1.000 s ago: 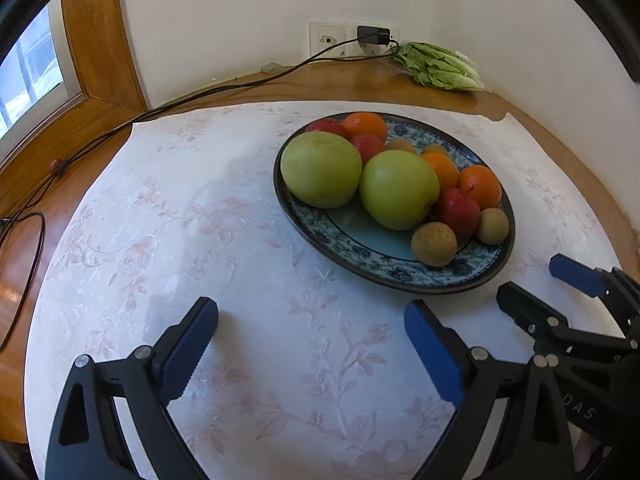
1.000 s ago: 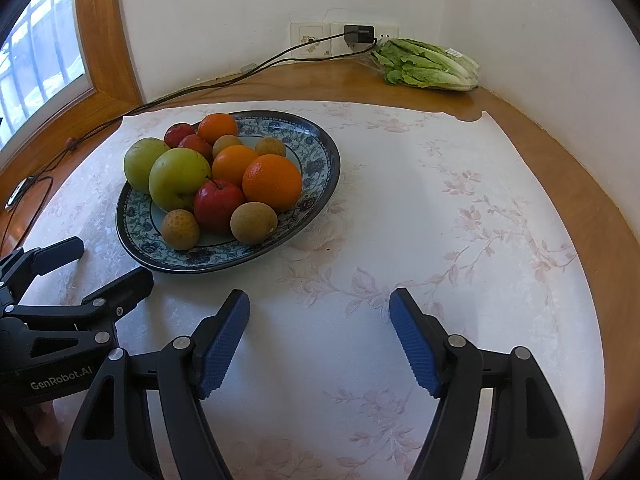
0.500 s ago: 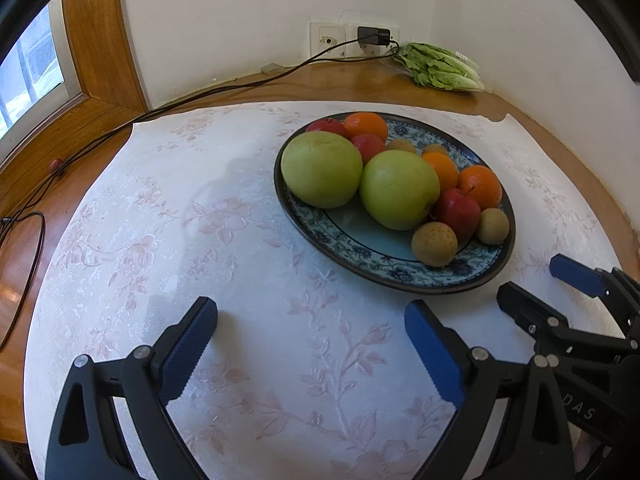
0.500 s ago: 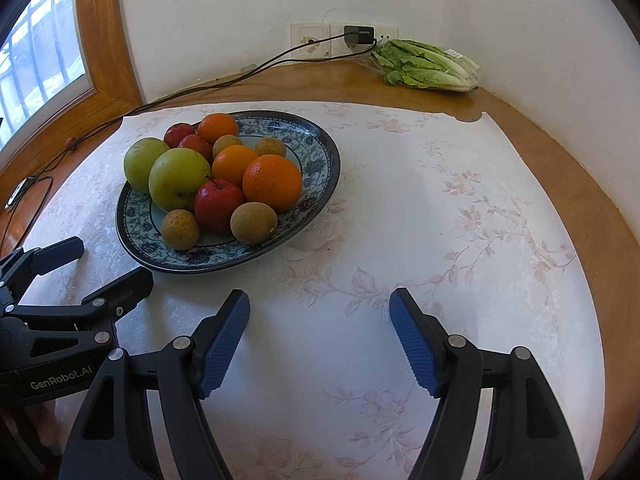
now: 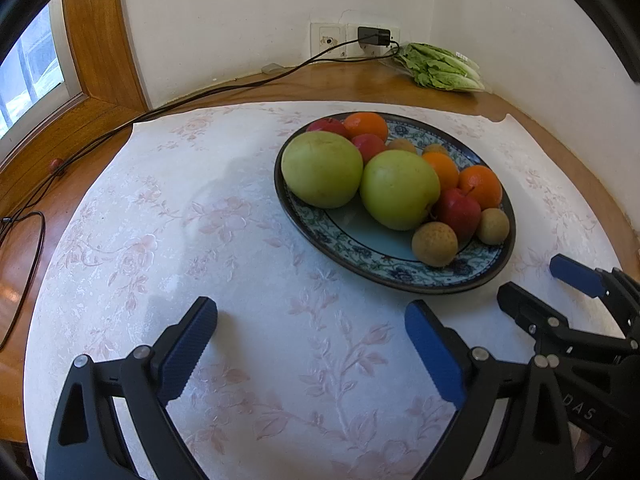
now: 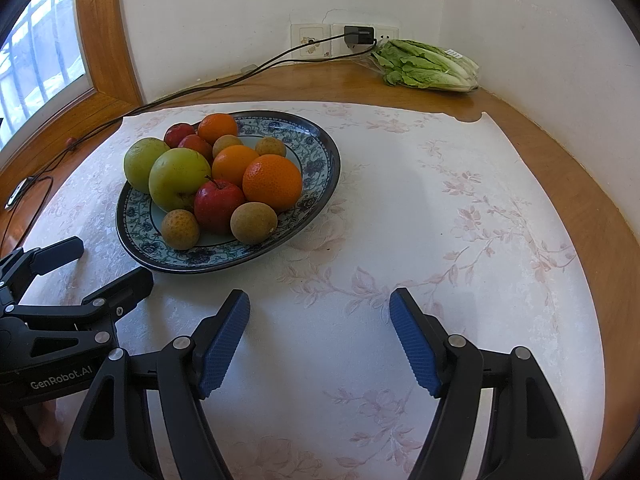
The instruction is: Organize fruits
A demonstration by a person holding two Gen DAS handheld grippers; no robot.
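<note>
A blue patterned plate [image 5: 360,256] [image 6: 320,152] on the floral tablecloth holds two big green apples [image 5: 322,168] [image 6: 178,178], red apples [image 5: 458,212] [image 6: 218,204], oranges [image 5: 480,186] [image 6: 272,182] and small brown round fruits [image 5: 434,244] [image 6: 254,223]. My left gripper [image 5: 312,340] is open and empty, hovering over the cloth in front of the plate's left side. My right gripper [image 6: 320,340] is open and empty, over the cloth in front and to the right of the plate. Each gripper shows in the other's view [image 5: 560,288] [image 6: 92,264].
A bag of lettuce [image 5: 440,66] [image 6: 428,66] lies in the far corner. A black cable [image 5: 200,96] [image 6: 224,84] runs from the wall socket along the wooden table's left edge. A window frame [image 5: 96,40] stands at the left.
</note>
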